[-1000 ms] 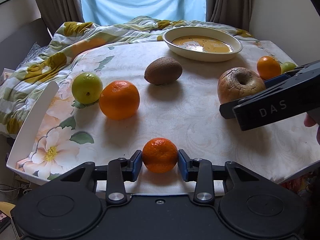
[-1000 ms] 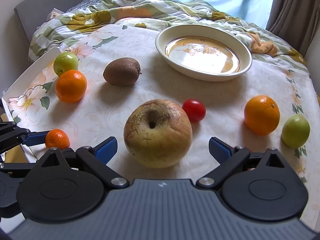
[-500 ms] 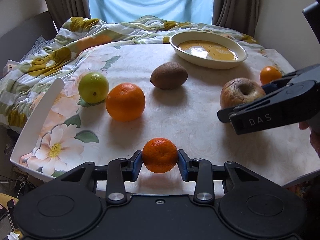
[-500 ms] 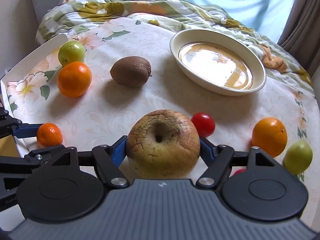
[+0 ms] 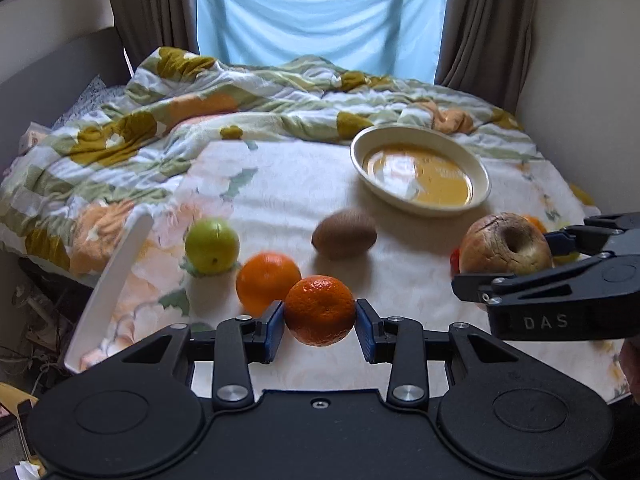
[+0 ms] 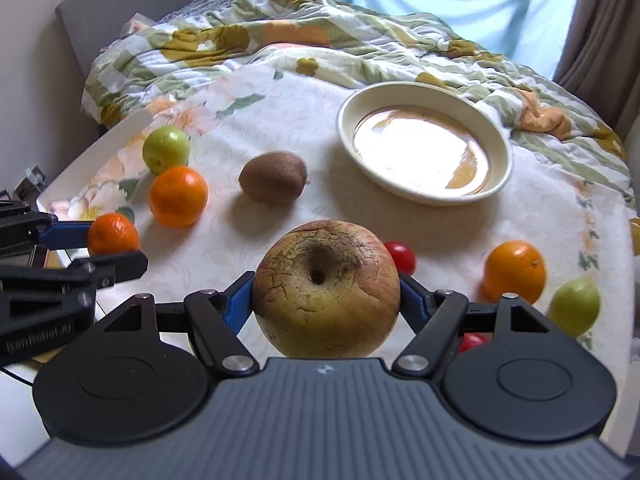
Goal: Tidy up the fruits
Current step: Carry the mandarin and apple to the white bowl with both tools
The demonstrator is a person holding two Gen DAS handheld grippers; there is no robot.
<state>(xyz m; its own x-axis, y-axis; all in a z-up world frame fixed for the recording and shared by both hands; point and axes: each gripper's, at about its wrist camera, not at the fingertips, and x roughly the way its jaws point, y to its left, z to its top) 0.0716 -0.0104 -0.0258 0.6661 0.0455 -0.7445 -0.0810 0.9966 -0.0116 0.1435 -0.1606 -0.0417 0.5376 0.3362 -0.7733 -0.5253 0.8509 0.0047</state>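
My left gripper [image 5: 320,322] is shut on a small mandarin [image 5: 320,308], which hangs above the floral cloth near its front edge. My right gripper [image 6: 326,300] is shut on a large wrinkled apple [image 6: 326,288], its blue pads pressing both sides, and the apple is lifted off the cloth. The left wrist view shows the same apple [image 5: 506,244] at the right, held in the right gripper [image 5: 560,264]. At the left edge of the right wrist view is the mandarin [image 6: 113,234] in the left gripper's jaws. An empty cream bowl [image 6: 424,88] sits at the back.
On the cloth lie a kiwi [image 6: 274,176], an orange [image 6: 178,196] and a green fruit [image 6: 166,150] at the left. At the right lie a red tomato [image 6: 401,256], a second orange [image 6: 514,272] and a green fruit [image 6: 576,306]. A white tray rim [image 5: 116,280] borders the left; rumpled bedding lies behind.
The right gripper's jaws closed from wide open onto the big apple. Both grippers then rose, lifting the apple and the mandarin off the cloth.
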